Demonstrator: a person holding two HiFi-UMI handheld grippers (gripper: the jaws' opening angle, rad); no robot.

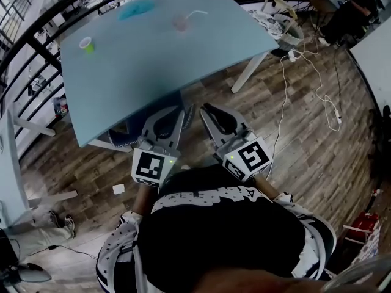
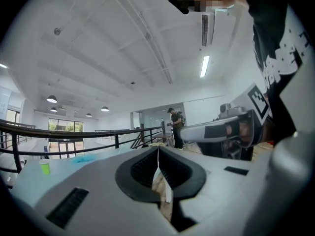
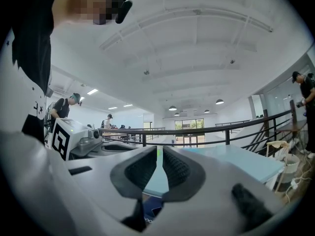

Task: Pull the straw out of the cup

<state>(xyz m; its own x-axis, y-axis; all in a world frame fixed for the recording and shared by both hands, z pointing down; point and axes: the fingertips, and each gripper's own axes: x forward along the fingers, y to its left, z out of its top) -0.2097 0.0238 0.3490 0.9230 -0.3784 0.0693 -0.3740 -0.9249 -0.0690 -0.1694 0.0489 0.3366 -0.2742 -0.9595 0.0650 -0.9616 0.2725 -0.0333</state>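
In the head view a clear cup point(image 1: 181, 24) with a white straw point(image 1: 197, 13) leaning to the right stands near the far edge of a light blue table point(image 1: 153, 66). Both grippers are held close to the person's chest, short of the table's near edge and far from the cup. My left gripper point(image 1: 175, 116) has its jaws together with nothing between them, as the left gripper view point(image 2: 158, 150) also shows. Beside it, my right gripper point(image 1: 206, 110) is also shut and empty, with only a thin slit showing in the right gripper view point(image 3: 160, 152). Neither gripper view shows the cup.
A small green cup point(image 1: 87, 44) stands at the table's left and a blue cloth point(image 1: 135, 8) at its far side. A black railing point(image 1: 36, 38) runs behind the table. A basket point(image 1: 282, 24) and white cables point(image 1: 287, 96) lie on the wooden floor to the right.
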